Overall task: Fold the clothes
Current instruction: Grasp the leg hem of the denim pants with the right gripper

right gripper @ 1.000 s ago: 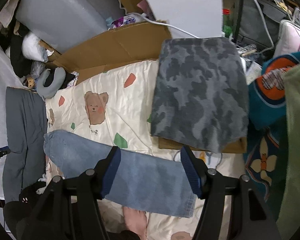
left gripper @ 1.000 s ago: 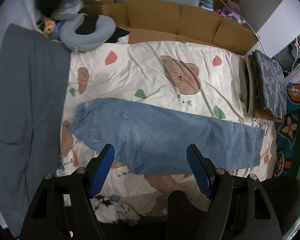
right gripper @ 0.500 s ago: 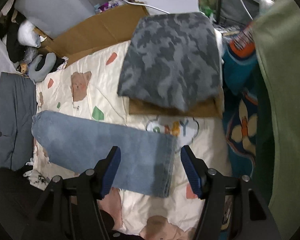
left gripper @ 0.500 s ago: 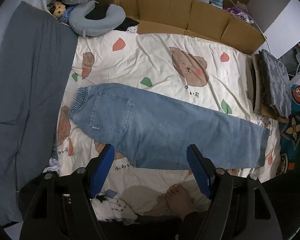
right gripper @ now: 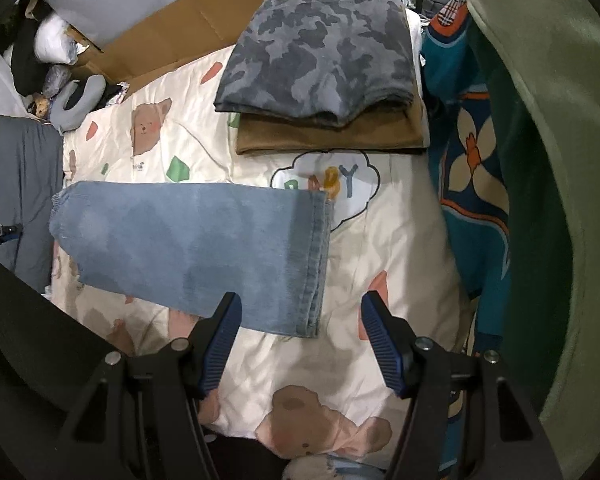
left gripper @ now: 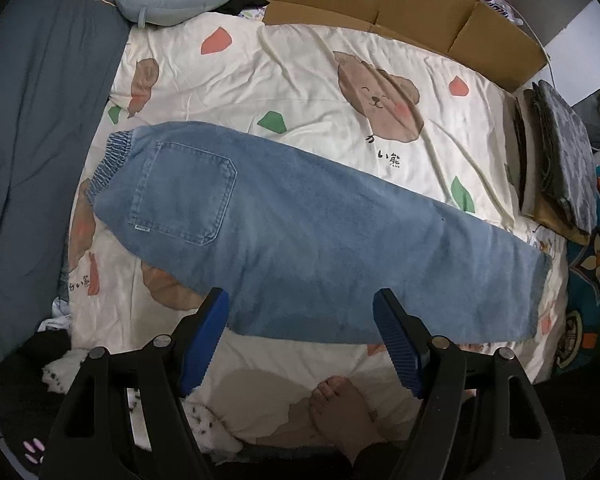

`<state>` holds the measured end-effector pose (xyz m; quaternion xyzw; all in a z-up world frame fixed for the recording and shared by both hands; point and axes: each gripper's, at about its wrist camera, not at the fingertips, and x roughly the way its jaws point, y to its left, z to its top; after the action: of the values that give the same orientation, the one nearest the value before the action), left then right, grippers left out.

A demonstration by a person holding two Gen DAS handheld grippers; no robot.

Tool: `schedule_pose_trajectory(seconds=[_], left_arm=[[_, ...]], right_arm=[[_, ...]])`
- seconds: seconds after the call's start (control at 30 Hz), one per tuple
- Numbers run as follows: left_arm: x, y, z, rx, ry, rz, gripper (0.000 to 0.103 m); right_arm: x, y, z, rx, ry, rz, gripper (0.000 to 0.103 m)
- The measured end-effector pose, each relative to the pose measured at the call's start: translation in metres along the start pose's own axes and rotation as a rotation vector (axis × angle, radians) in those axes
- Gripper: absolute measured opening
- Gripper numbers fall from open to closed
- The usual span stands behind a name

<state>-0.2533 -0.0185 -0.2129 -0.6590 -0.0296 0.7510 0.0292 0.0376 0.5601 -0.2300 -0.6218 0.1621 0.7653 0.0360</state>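
Blue jeans (left gripper: pixel 300 240) flat on bear-print sheet (left gripper: pixel 300 80); left gripper (left gripper: pixel 300 312) over their lower edge, right gripper (right gripper: pixel 300 312) over the hem — both wide, empty

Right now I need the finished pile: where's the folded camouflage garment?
In the right wrist view, the camouflage garment tops a brown folded piece, beyond the jeans hem.

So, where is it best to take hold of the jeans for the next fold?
Probably at the hem end of the jeans, coming from above. The stacked leg cuffs lie flat with free edges, just beyond the open right gripper, so a pinch there could carry them toward the waistband.
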Motion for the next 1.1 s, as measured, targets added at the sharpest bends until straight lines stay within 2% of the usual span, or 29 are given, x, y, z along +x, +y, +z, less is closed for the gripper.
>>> schedule_pose_trajectory(seconds=[0.07,0.17,0.27,0.37,0.5,0.63,0.83,1.1], left_arm=[[0.006,0.000,-0.004,0.007,-0.008,0.008,0.075],[0.016,0.002,-0.013,0.045,-0.002,0.029,0.075],[0.019,0.012,-0.023,0.035,0.002,0.028,0.075],[0.023,0.025,-0.037,0.013,0.000,0.024,0.075],[0.033,0.041,-0.051,-0.021,0.010,0.015,0.075],[0.043,0.047,-0.059,0.028,0.022,0.051,0.075],[0.063,0.058,-0.062,-0.006,0.044,0.056,0.075],[0.098,0.056,-0.071,-0.025,0.111,0.047,0.075]], right_arm=[[0.012,0.001,-0.009,-0.010,-0.001,-0.028,0.060],[0.030,0.001,-0.020,-0.009,-0.026,-0.017,0.060],[0.051,0.002,-0.027,0.001,-0.026,0.038,0.060],[0.077,0.002,-0.029,0.020,0.018,0.115,0.060],[0.112,0.001,-0.030,0.028,0.042,0.155,0.060],[0.144,-0.011,-0.034,0.095,0.050,0.199,0.059],[0.181,-0.027,-0.032,0.147,0.074,0.233,0.057],[0.219,-0.039,-0.016,0.184,0.107,0.231,0.056]])
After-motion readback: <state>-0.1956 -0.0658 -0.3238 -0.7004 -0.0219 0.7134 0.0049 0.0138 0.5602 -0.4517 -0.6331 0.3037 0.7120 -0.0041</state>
